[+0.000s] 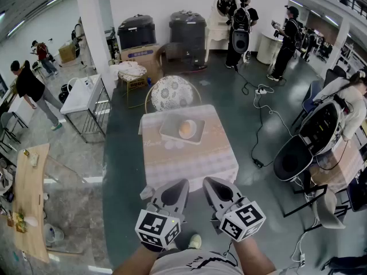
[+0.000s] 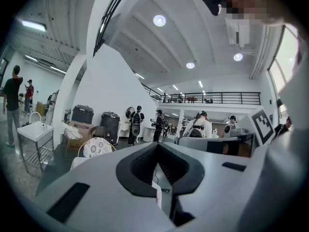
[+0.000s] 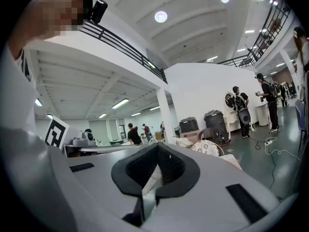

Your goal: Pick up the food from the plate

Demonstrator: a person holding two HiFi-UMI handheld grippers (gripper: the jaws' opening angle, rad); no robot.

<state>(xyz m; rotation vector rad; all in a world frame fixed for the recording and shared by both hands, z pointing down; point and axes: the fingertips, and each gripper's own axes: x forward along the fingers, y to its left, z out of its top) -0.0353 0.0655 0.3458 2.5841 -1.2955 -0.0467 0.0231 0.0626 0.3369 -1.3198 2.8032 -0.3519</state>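
Head view looks steeply down over the near table (image 1: 189,156); left gripper (image 1: 180,187) and right gripper (image 1: 211,183) cameras face level, sharing the far chair (image 2: 96,148).

One table (image 1: 172,166), one plate (image 1: 166,132), one piece of food (image 1: 187,129) and one patterned chair (image 1: 171,91) are counted. Two grippers are seen: left gripper (image 1: 179,187), right gripper (image 1: 211,185). Two black bins (image 1: 136,32) and perhaps five people (image 1: 28,85) are counted.
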